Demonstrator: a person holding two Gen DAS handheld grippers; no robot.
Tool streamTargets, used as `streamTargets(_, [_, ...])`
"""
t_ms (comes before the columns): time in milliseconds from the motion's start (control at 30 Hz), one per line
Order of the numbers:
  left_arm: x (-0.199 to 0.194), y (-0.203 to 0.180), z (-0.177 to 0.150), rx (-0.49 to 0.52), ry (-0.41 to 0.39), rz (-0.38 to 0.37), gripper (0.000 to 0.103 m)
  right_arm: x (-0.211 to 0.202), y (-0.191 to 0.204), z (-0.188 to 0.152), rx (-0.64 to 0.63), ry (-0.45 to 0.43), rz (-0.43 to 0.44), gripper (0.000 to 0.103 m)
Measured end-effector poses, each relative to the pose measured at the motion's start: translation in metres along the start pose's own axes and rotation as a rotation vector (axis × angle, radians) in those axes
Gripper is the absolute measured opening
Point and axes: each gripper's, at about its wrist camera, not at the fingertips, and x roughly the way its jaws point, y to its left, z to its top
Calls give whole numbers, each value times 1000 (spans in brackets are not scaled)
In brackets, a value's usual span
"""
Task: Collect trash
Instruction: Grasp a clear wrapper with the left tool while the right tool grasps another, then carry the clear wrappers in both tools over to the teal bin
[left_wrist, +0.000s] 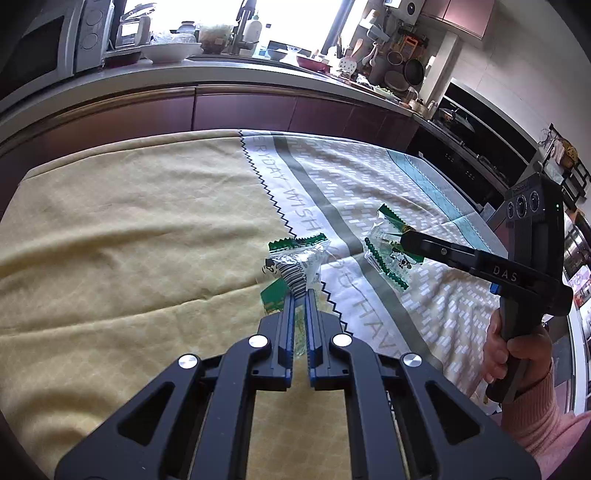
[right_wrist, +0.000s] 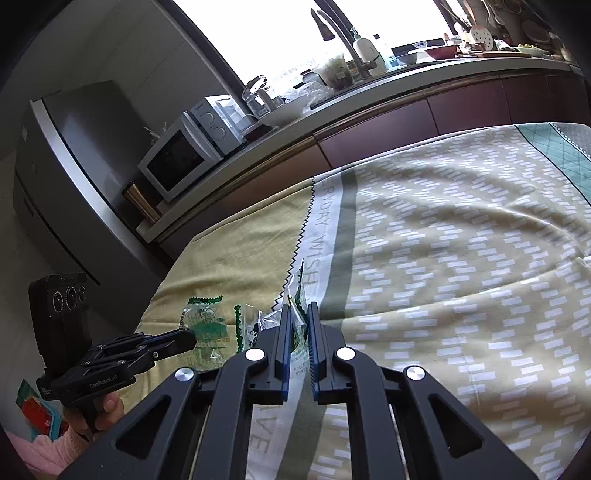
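Note:
Two clear-and-green plastic wrappers are held just above a cloth-covered table. My left gripper is shut on one wrapper, which sticks out past the fingertips; it also shows in the right wrist view with the left gripper on it. My right gripper is shut on the other wrapper, pinched between the jaws; in the left wrist view this wrapper hangs from the right gripper.
A kitchen counter with a microwave, bowls and a tap runs behind the table. A fridge stands at the left. A stove is at the far right.

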Motion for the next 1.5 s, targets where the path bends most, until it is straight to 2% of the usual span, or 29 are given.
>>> streamTargets(667, [-72,54,-23,-63,-88,103,6,35,73,-7,-92,44,136,7])
streamTargets(1067, [-98,79,-38,-120,-118,131,6,50,103,-12,-120,72,187,7])
streamTargets(1500, [-124,91,-47,-135,-153,174,6,67,135,-16,-153,96,230,7])
